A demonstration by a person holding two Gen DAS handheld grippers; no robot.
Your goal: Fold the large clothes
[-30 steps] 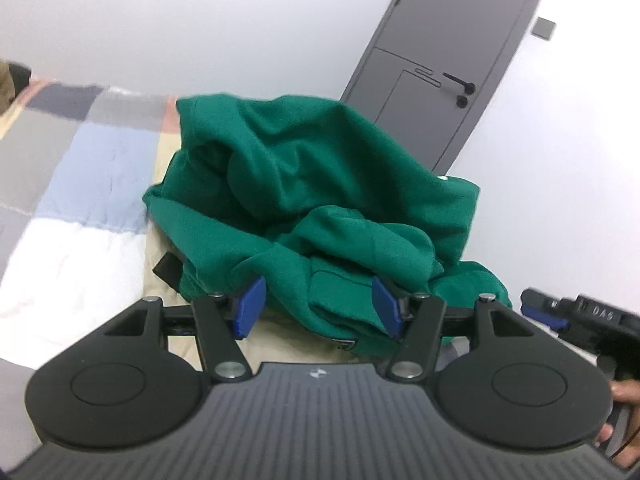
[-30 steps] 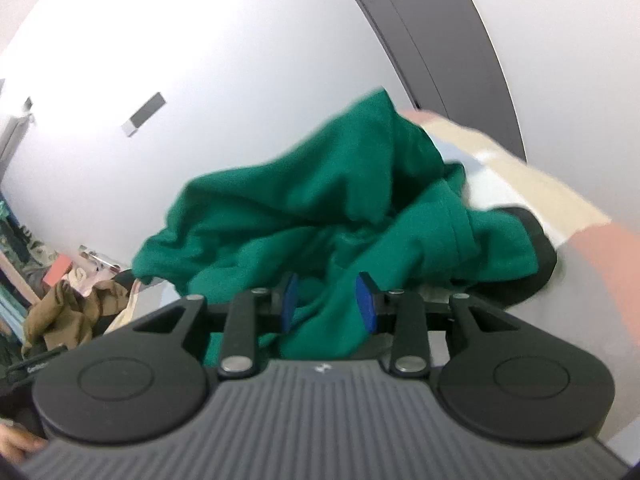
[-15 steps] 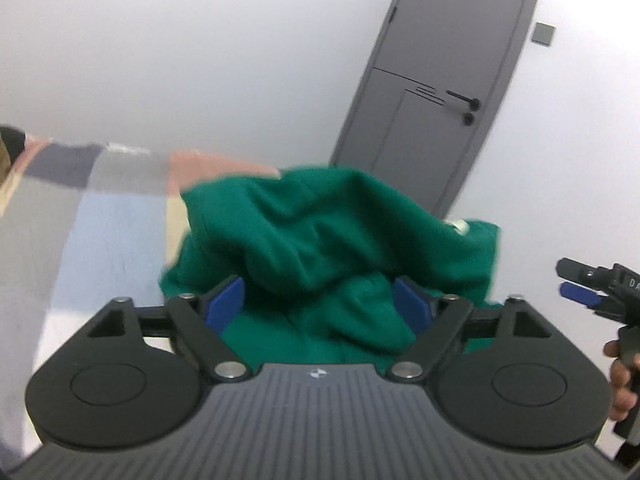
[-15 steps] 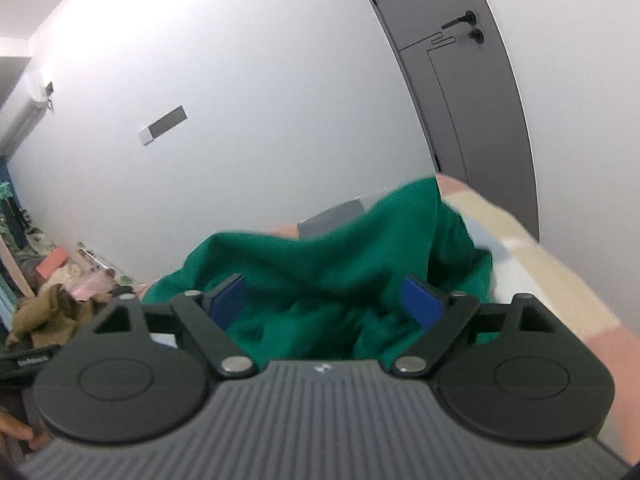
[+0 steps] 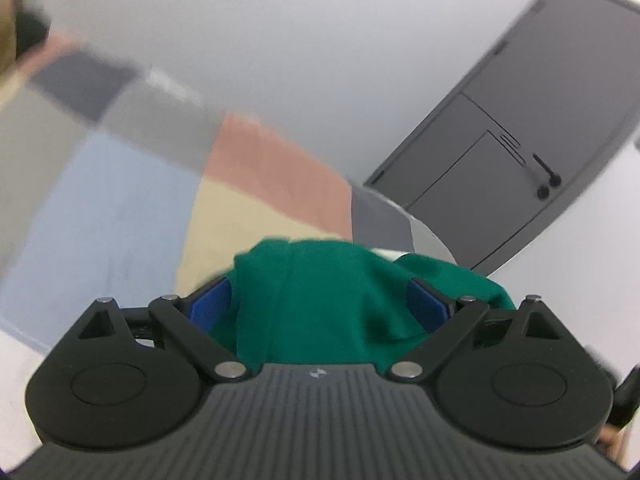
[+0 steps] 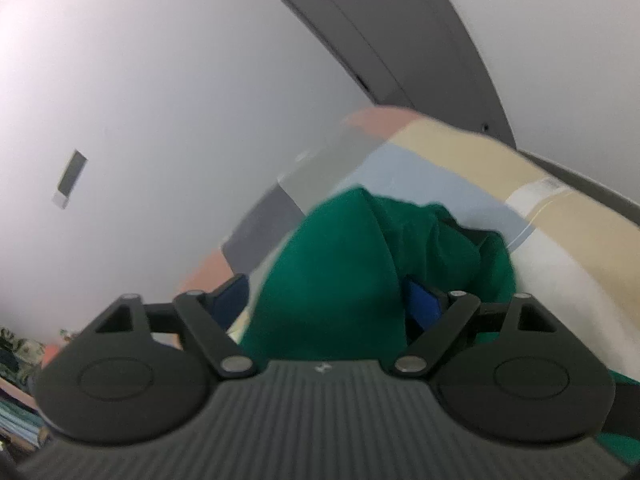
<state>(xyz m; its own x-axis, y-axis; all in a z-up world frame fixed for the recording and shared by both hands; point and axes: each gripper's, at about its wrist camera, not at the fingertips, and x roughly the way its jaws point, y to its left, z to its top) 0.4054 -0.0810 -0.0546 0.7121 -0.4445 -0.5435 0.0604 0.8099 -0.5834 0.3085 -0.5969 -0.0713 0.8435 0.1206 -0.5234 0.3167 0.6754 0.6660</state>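
Observation:
A green garment [image 5: 320,300] lies bunched on the patchwork bedspread [image 5: 120,208]. In the left wrist view it fills the gap between the wide-open blue pads of my left gripper [image 5: 318,304]. In the right wrist view the same green garment [image 6: 340,280] rises as a hump between the open blue pads of my right gripper [image 6: 326,300], with a dark lining showing at its far right. Neither pair of pads is closed on the cloth. Both views are blurred by motion.
The bedspread [image 6: 540,216] has blue, beige, pink and grey squares. A white wall and a grey door [image 5: 520,128] with a black handle stand behind the bed. Shelves with clutter [image 6: 16,360] show at the far left of the right wrist view.
Both grippers opened from around the cloth a second ago and have pushed forward and down into the garment; it now looks smaller and lower, with more bedspread visible.

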